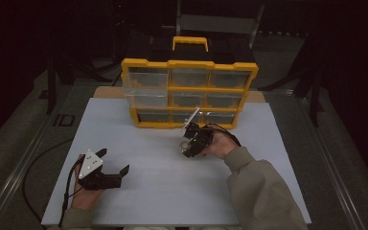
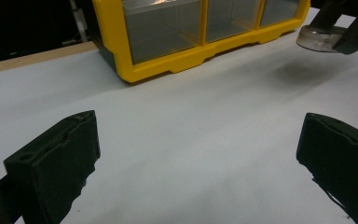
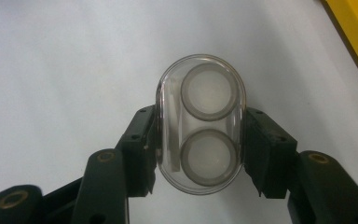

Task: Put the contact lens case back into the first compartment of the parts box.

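- The right gripper (image 3: 200, 140) pinches a small clear plastic case (image 3: 200, 122) between its two black jaws, one pad on each long side.
- The case is oval, with smooth shiny walls, and it is held above the white table (image 1: 163, 187), in front of the bottom row of the yellow box (image 1: 189, 91).
- Inside the case there are two round rings (image 3: 209, 92) with pale, milky centres, one beside the other; what they are made of I cannot tell.
- In the left gripper view the case (image 2: 318, 38) is seen at the top right edge, partly cut off, with a soft dark shadow on the table under it.
- The left gripper (image 2: 196, 158) has its jaws spread wide and nothing between them; it is low over the near left part of the table, well apart from the case.
- Its pads are matte black and blocky, with slightly rough edges.
- The yellow box is hard plastic with clear drawers (image 2: 161, 25) in three rows and a handle on top; what the drawers contain is hard to make out.
- The table surface is flat, dull and plain.
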### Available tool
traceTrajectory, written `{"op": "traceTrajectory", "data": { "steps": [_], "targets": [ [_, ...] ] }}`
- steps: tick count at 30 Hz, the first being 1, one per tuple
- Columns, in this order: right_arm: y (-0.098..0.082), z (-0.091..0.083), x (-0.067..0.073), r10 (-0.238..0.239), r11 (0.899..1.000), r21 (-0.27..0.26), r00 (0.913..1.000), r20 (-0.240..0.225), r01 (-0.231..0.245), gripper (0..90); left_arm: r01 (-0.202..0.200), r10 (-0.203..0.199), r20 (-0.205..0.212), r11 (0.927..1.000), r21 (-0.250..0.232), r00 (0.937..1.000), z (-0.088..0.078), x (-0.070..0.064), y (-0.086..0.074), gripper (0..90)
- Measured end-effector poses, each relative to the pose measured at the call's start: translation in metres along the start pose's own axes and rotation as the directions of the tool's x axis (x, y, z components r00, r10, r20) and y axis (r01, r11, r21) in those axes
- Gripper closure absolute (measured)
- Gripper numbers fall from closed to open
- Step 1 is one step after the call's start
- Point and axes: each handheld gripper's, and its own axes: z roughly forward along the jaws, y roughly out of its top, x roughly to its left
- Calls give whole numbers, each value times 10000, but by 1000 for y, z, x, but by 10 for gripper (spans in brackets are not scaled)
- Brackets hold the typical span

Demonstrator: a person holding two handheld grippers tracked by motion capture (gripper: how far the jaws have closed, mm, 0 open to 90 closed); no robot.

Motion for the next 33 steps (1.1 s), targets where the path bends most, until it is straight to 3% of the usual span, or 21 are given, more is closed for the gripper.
{"op": "traceTrajectory", "data": {
  "steps": [10, 33],
  "targets": [
    [2, -7, 0, 213, 9997, 133, 9998, -28, -212, 493, -3, 3, 8, 10000, 4, 10000, 0, 0, 0, 0],
    [14, -25, -1, 102, 9998, 194, 9999, 15, -103, 493, 4, -4, 29, 10000, -8, 10000, 0, 0, 0, 1]
  ]
}}
